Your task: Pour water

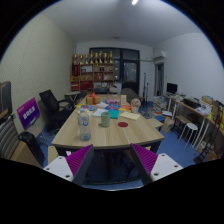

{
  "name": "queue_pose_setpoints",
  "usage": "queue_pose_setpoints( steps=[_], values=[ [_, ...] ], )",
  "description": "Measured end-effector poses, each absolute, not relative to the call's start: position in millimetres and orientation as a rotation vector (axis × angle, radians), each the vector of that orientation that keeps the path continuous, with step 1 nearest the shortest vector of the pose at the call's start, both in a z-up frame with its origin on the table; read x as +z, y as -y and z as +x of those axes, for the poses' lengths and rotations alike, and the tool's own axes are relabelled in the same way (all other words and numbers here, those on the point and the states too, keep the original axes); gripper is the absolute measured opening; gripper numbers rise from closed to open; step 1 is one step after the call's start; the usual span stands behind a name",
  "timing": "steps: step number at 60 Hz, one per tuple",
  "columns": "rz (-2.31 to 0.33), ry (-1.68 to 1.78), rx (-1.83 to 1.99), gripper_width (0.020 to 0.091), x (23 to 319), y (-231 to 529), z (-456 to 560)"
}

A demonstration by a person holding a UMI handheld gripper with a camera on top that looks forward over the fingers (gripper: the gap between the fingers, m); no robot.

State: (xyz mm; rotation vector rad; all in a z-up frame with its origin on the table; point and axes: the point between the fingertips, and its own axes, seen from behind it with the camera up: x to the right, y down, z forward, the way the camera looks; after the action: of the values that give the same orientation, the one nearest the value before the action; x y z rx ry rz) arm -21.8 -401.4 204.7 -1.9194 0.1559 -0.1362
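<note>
Chairs stand along the table's left edge, and from where I steer I see a clear bottle near the tabletop's left side with a green cup just right of it, both well beyond my fingers. Farther right, boxes crowd the far edge, a red thing lies toward the right edge, and desks line the wall beyond. My gripper hangs short of the near edge, its fingers spread wide, pink pads holding nothing.

Bare near tabletop ahead of fingers (bottle, cups beyond).
</note>
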Motion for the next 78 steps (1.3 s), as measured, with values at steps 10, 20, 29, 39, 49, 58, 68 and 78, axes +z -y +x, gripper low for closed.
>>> queue_pose_setpoints(
  steps=[10,20,29,39,49,58,68,78],
  values=[
    [-1.871,-0.120,-0.178,0.0835,222.5,413.5,-39.2],
    [-1.865,-0.097,-0.178,0.0836,222.6,405.5,-63.0],
    [-1.855,-0.056,-0.150,0.0833,210.8,367.0,-86.9],
    [-1.853,-0.014,-0.068,0.0833,180.5,284.1,-123.7],
    [-1.811,0.011,-0.040,0.0832,135.3,175.6,-146.1],
    [-1.799,-0.050,0.004,0.0832,95.9,102.1,-145.1],
    [-1.759,-0.075,0.000,0.0837,87.6,44.3,-133.9],
    [-1.761,-0.001,-0.029,0.0653,88.2,8.7,-139.0]
  ],
)
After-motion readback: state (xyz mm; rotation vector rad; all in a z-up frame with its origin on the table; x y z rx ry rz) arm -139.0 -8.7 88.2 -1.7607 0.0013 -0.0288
